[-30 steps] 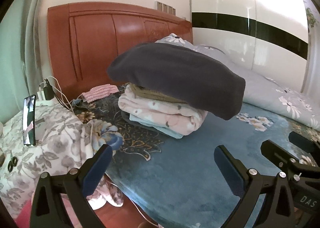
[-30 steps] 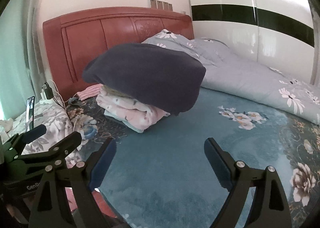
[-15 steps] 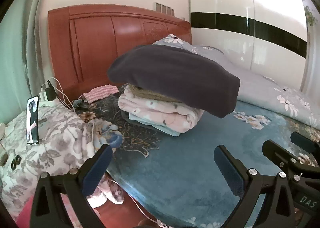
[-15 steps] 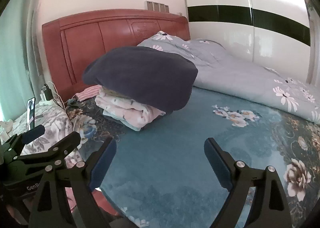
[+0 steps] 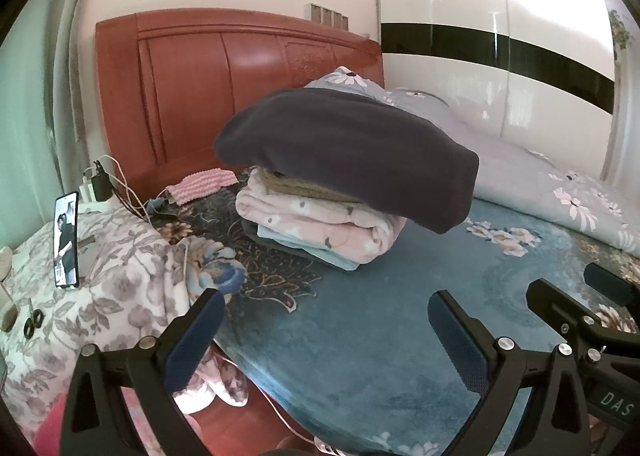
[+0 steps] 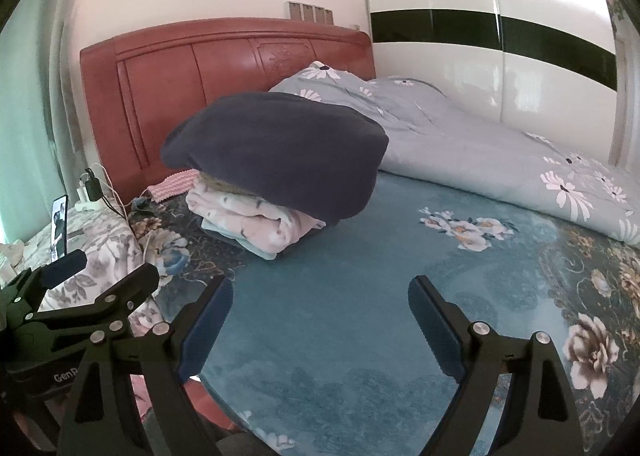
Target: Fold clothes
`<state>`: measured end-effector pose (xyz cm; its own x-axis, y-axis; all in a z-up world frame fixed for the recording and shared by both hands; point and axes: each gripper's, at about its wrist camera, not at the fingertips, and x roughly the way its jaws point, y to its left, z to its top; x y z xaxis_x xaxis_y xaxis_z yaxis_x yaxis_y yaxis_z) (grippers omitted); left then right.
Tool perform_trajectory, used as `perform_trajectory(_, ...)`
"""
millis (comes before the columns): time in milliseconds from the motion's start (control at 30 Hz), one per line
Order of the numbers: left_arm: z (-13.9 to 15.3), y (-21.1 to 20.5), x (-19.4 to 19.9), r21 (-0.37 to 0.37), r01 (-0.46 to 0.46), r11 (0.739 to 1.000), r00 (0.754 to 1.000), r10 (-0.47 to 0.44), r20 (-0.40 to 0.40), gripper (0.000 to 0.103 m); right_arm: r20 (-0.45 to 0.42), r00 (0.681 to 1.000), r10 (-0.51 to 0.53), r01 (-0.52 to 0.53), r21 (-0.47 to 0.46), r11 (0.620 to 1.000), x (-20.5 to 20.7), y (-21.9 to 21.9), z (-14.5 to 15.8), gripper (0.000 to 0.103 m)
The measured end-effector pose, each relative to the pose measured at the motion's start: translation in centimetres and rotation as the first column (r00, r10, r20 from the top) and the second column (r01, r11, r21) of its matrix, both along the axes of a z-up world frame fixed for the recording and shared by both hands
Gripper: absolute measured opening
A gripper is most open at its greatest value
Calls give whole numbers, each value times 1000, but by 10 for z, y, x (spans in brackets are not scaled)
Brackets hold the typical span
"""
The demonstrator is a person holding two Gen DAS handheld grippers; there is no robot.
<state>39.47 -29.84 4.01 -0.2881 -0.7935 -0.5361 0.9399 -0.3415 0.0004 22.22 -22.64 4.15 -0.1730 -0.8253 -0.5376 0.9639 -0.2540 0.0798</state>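
Folded clothes stack (image 5: 320, 224) long axis toward headboard (image 5: 192, 96), left gripper (image 5: 326, 340) and right gripper (image 6: 320, 320) both spread, empty

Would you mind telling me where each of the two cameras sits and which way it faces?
Left wrist: on the left gripper, low at the bed's edge, facing the clothes stack and headboard; its own open fingers show, with the right gripper at the right edge.
Right wrist: on the right gripper, beside it, facing the same stack and the quilt; its own open fingers show, with the left gripper at the left edge.
Shared: stack, headboard, quilt, phone, blue bedspread.
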Motion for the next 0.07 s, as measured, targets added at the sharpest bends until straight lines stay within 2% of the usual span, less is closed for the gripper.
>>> perform_trajectory(67, 0, -1, 0, -2, 2, 1000, 1000, -2, 0, 103, 1, 1000, 0, 0, 0, 1000, 0, 0, 0, 90)
